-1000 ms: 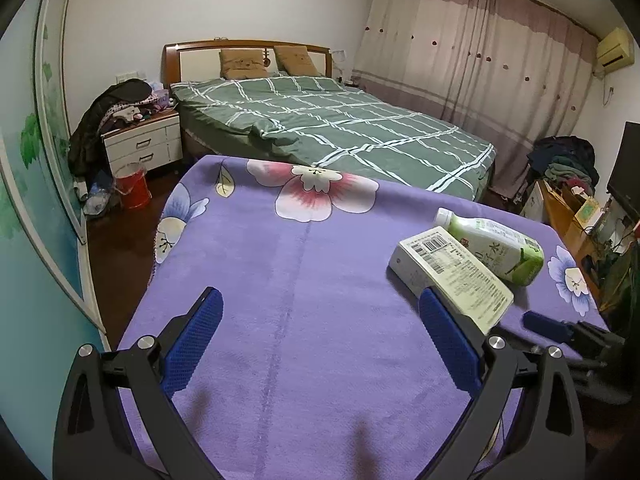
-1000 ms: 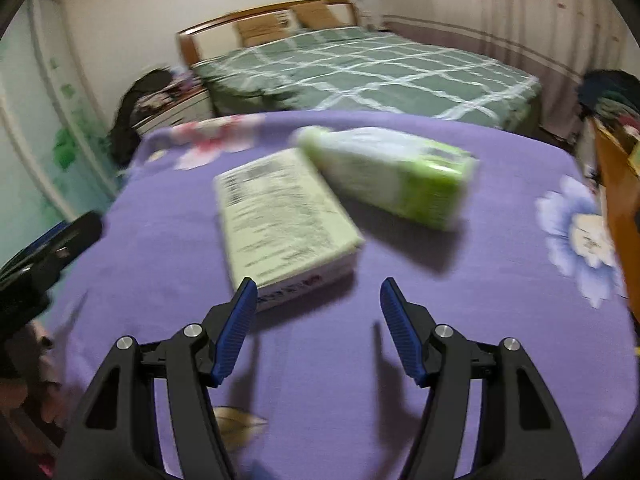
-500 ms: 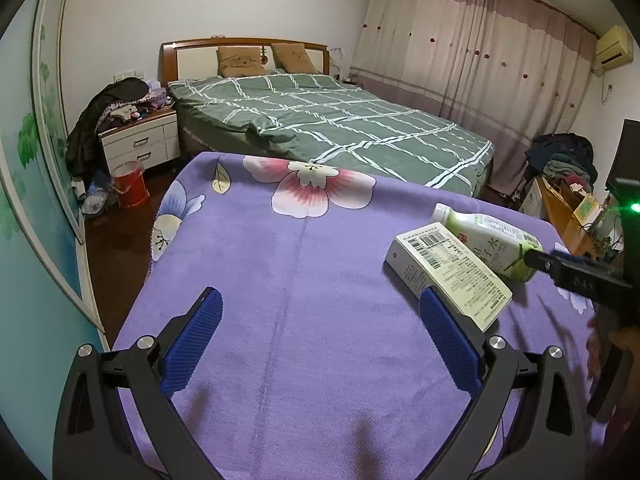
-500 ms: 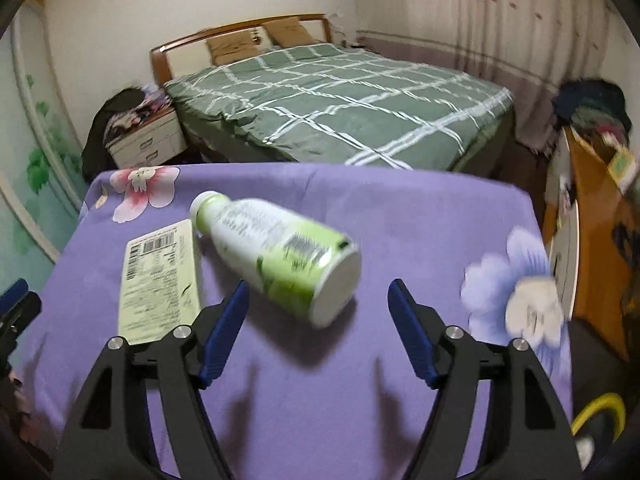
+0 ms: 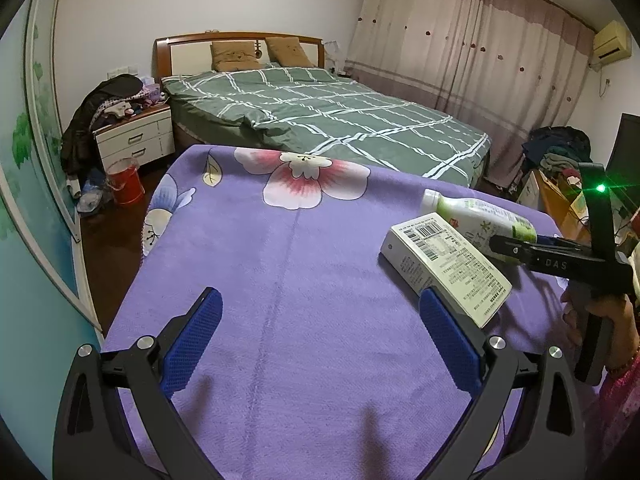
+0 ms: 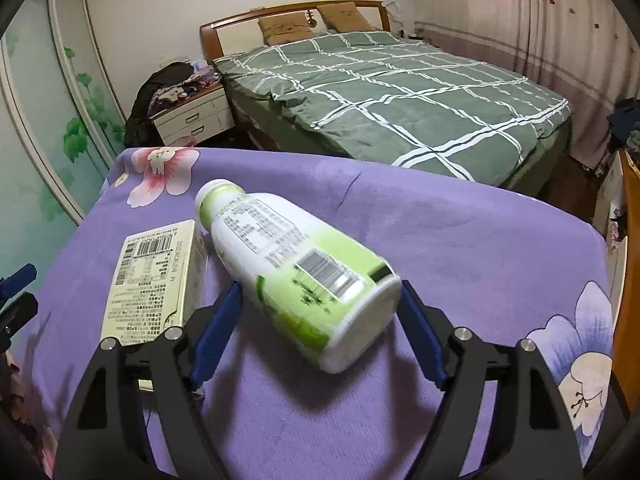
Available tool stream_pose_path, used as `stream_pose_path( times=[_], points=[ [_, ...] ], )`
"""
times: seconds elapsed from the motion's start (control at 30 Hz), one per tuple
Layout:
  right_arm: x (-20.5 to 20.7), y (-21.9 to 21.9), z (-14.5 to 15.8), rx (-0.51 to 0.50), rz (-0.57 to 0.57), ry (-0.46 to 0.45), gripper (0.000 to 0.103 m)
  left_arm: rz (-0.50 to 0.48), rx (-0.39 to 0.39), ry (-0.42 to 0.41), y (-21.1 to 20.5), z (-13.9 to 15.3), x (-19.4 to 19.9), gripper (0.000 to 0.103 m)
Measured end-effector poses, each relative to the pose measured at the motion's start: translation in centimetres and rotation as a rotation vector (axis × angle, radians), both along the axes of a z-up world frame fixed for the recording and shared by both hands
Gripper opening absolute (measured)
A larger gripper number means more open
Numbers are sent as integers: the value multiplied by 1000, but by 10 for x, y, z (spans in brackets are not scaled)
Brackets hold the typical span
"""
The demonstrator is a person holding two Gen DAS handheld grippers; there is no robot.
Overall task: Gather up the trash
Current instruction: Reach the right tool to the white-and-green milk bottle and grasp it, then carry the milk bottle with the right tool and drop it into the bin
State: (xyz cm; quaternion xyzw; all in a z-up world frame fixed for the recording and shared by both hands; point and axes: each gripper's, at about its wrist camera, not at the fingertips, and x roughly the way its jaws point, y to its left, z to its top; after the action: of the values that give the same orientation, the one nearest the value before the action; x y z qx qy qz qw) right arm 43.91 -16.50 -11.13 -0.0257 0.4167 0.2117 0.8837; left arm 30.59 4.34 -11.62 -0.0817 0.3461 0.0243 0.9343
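Bottle (image 6: 296, 276) lying on purple bench (image 6: 460, 240), its bottom end between the wide-apart jaws of right gripper (image 6: 320, 320) that have just been opening, box (image 6: 154, 280) just left of bottle, left gripper (image 5: 320, 344) apart, holding nothing

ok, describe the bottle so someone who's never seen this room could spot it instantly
In front of the green plaid bed stands a table under a purple floral cloth. On its near side a white-and-green plastic bottle lies on its side, base between the open jaws of the right hand-held gripper. Its neighbour is a flat, pale rectangular box; the bottle is the round one with the white cap.
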Motion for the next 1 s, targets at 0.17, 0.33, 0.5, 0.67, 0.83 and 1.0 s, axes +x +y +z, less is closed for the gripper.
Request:
stream_pose_path(
  times=[0.17, 0.33, 0.5, 0.67, 0.83, 1.0],
  points=[
    [-19, 8, 4, 14, 78, -23, 74, -3, -10, 9, -3, -2, 3, 97],
    [-7, 9, -6, -3, 55, -2, 74, -5, -5, 12, -2, -3, 3, 97],
    [-3, 14, -5, -5, 67, -6, 74, -8, -4, 18, -4, -4, 4, 97],
    [1, 24, -8, -17, 70, 5, 67, -15, 8, 17, -7, -5, 4, 97],
    [-6, 20, -8, -31, 38, 19, 64, -25, 10, 20, -9, -5, 2, 97],
    [-28, 7, -4, -45, -3, 19, 58, -35, 23, 9, -13, -2, -1, 97]
  ],
)
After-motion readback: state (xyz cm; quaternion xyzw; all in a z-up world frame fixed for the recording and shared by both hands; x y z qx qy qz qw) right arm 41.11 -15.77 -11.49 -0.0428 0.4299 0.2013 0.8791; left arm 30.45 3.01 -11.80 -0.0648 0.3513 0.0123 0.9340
